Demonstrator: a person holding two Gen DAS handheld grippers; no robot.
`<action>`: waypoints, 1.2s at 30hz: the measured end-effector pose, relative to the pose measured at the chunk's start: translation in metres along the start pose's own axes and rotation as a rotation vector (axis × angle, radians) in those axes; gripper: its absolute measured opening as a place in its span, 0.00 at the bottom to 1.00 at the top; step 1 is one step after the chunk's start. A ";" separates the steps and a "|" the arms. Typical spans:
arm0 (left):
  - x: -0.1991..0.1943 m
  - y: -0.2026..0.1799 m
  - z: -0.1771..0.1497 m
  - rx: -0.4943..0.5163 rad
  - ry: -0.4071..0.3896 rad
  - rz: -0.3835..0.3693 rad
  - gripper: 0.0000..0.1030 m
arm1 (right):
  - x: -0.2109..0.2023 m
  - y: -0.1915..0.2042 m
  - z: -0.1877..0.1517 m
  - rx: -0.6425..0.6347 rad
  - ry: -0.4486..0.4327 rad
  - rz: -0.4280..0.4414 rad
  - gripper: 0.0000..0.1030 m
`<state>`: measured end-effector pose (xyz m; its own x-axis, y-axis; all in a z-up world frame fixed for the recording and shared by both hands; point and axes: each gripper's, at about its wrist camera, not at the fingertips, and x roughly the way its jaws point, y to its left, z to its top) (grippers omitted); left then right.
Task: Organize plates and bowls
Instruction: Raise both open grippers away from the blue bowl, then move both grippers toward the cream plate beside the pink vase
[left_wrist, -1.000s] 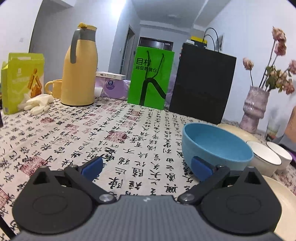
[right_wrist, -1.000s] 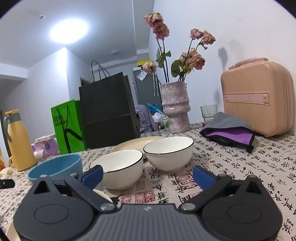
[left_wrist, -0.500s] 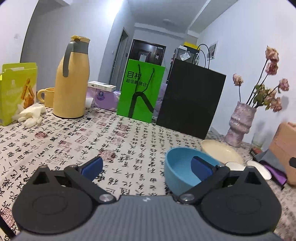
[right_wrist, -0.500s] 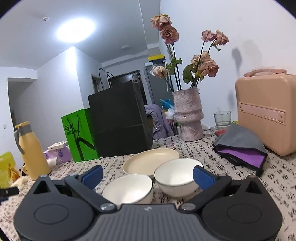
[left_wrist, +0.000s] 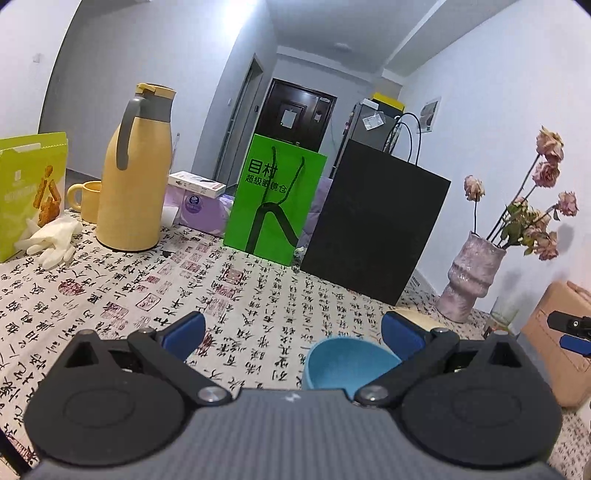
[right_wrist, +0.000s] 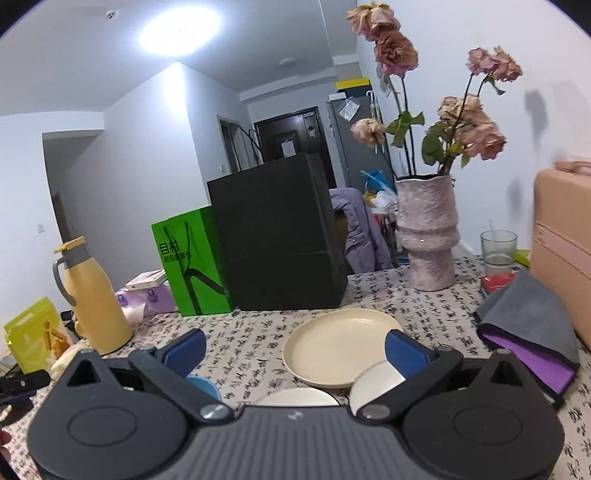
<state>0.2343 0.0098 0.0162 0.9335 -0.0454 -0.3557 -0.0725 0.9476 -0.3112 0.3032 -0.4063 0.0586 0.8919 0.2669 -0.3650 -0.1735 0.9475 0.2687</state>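
My left gripper (left_wrist: 293, 334) hangs open and empty above the patterned tablecloth. A blue bowl (left_wrist: 347, 363) stands upright just below and ahead of its right finger, apart from the pads. Behind that finger shows a sliver of the cream plate (left_wrist: 421, 316). In the right wrist view my right gripper (right_wrist: 295, 352) is open and empty too. The cream plate (right_wrist: 340, 347) lies ahead between its fingers. Two white bowls sit closer, one (right_wrist: 299, 397) mostly hidden by the gripper body and one (right_wrist: 373, 384) under the right finger. The blue bowl's rim (right_wrist: 205, 387) peeks out by the left finger.
At the back stand a yellow thermos (left_wrist: 135, 173), a green bag (left_wrist: 273, 199), a black bag (left_wrist: 373, 221) and a vase of dried roses (right_wrist: 428, 236). To the right lie a grey and purple cloth (right_wrist: 528, 332), a glass (right_wrist: 498, 247) and a pink case (right_wrist: 565, 236). A snack box (left_wrist: 31, 188) and gloves (left_wrist: 53, 236) sit left.
Both grippers have risen and tilted up. The bowls and plate have slid down in both views, and the white bowls have left the left wrist view. Both pairs of jaws stay open.
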 end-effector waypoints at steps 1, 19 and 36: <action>0.001 -0.001 0.003 -0.005 0.000 0.002 1.00 | 0.003 0.000 0.005 0.007 0.006 0.012 1.00; 0.038 -0.042 0.031 -0.040 0.034 0.015 1.00 | 0.068 0.005 0.064 -0.096 0.024 0.066 1.00; 0.083 -0.096 0.034 0.020 0.040 0.087 1.00 | 0.104 -0.049 0.066 -0.001 0.062 0.049 1.00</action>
<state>0.3305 -0.0744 0.0471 0.9092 0.0254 -0.4155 -0.1453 0.9547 -0.2598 0.4317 -0.4364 0.0670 0.8546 0.3233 -0.4063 -0.2170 0.9333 0.2863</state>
